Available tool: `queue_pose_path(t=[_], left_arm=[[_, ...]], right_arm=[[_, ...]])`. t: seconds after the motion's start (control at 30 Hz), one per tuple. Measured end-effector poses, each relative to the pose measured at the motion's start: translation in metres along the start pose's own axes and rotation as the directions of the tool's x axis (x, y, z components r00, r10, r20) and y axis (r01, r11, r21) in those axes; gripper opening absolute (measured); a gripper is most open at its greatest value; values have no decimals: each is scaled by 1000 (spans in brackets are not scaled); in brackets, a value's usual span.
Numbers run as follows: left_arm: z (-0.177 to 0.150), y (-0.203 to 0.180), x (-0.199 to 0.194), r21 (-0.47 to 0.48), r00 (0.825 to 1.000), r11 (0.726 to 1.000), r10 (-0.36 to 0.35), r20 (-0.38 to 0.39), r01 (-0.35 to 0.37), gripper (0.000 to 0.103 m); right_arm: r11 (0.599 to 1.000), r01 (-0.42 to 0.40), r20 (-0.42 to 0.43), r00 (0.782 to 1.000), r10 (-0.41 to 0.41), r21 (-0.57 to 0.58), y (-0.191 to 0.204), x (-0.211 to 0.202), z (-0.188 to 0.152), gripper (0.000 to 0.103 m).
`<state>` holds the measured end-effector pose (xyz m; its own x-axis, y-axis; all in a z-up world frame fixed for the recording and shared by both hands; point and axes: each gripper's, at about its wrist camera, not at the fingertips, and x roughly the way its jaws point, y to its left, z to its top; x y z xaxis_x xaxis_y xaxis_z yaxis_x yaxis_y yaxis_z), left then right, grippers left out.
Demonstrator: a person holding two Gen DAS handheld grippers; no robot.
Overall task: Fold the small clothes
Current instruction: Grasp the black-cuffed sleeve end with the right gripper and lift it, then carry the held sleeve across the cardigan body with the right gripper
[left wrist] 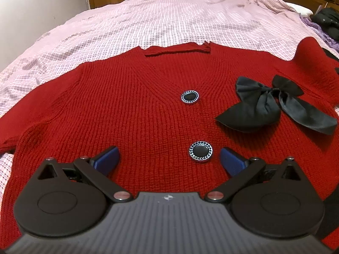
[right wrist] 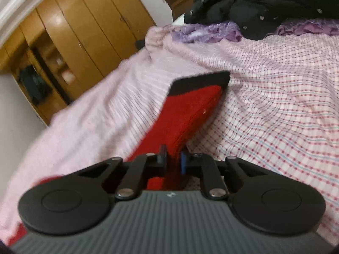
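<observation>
One bed (left wrist: pixel 148 21), covered by a pale pink checked sheet, wrinkled, filling most of both views; wooden wardrobes (right wrist: pixel 84 31) stand beyond it against a white wall. One heap of black clothing (right wrist: pixel 264 0) and purple ruffled fabric (right wrist: pixel 207 31) lies at the bed's far side.

One red knitted cardigan (left wrist: pixel 127 110), ribbed, V-necked, spread flat on the sheet, front up. Its sleeve (right wrist: pixel 190 110), red with a black cuff, stretches out over the sheet in the right wrist view.

One black satin bow (left wrist: pixel 273 105), lying on the cardigan's chest beside the button line.

Two round dark buttons (left wrist: pixel 190 97), chain-rimmed, set one below the other down the centre.

Left gripper (left wrist: pixel 169 160): black linkage arms, blue ribbed pads; jaws spread wide above the cardigan's lower front, the lower button just between them, nothing grasped.

Right gripper (right wrist: pixel 172 160): same build; jaws clenched on the sleeve, red knit pinched between the pads.
</observation>
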<state>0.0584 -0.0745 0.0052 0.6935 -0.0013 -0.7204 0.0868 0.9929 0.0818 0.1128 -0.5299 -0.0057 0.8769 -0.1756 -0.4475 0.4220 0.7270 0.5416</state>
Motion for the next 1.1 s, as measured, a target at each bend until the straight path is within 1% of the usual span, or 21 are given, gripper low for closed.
queue_pose_path(t=[0.03,0.13,0.2,0.3,0.4,0.47,0.57,0.7,0.87,1.1], left_arm=[[0,0,0,1,1000,1000,-1,1,1,103],[-1,1,-1,1,1000,1000,-3,3,3,103],[-1,1,-1,2,1000,1000,-4,4,4,103],[0,2,-2,4,1000,1000,-10,1,10,103],[2,4,-5,9,1000,1000,-17,-3,17,103],[2,5,-7,13,1000,1000,-22,-4,22,103],[3,6,-10,23,1000,1000,-19,-5,20,103],[3,11,-17,28,1000,1000,-12,-6,12,103],[2,17,-26,19,1000,1000,-10,2,10,103],[-1,24,-34,13,1000,1000,-7,-5,7,103]], right_arm=[[1000,-10,32,999,11,-9,0,-10,2,14],[998,3,114,994,4,-59,6,-37,8,14],[999,2,144,990,5,-48,5,-52,13,14],[1000,-2,154,988,5,-23,-1,-70,17,14],[1000,-8,139,990,9,-2,-7,-78,20,14],[1000,-1,149,989,1,0,-8,-83,20,14],[999,7,193,981,-15,44,-10,-99,19,14],[999,7,264,964,-19,44,-4,-127,18,13],[999,0,270,963,10,-37,9,-141,18,14],[998,-36,247,968,49,-59,29,-145,16,13]])
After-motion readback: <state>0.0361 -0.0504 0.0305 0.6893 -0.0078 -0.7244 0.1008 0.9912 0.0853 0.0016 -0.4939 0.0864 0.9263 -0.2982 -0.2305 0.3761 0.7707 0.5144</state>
